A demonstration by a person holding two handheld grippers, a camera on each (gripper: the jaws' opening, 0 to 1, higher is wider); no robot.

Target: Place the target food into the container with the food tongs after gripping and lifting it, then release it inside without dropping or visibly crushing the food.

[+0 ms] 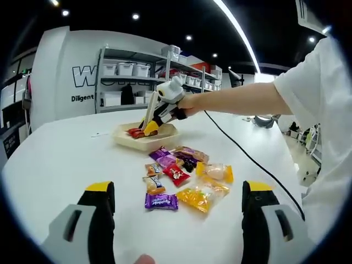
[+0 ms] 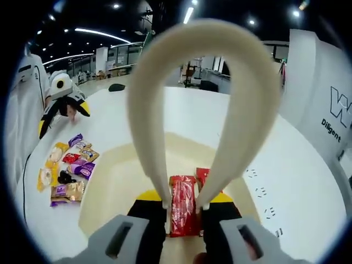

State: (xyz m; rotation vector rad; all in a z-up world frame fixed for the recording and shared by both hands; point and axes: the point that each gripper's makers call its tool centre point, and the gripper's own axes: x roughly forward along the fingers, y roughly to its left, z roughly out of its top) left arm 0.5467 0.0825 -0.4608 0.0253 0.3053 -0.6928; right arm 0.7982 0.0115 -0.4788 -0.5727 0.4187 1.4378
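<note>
Right gripper view: my right gripper [image 2: 181, 212], fingers clamped on the tongs [image 2: 203, 99], held a red bar [image 2: 182, 206] between the tong tips over the tray [image 2: 110, 192], so I judged the step to be the release, which called for easing the squeeze gently. Left gripper view: my left gripper [image 1: 179, 206] hung with fingers apart over the remaining candies [image 1: 184, 176]. The white tabletop [image 1: 60, 159] stood in a bright room with shelving [image 1: 132, 77].
</note>
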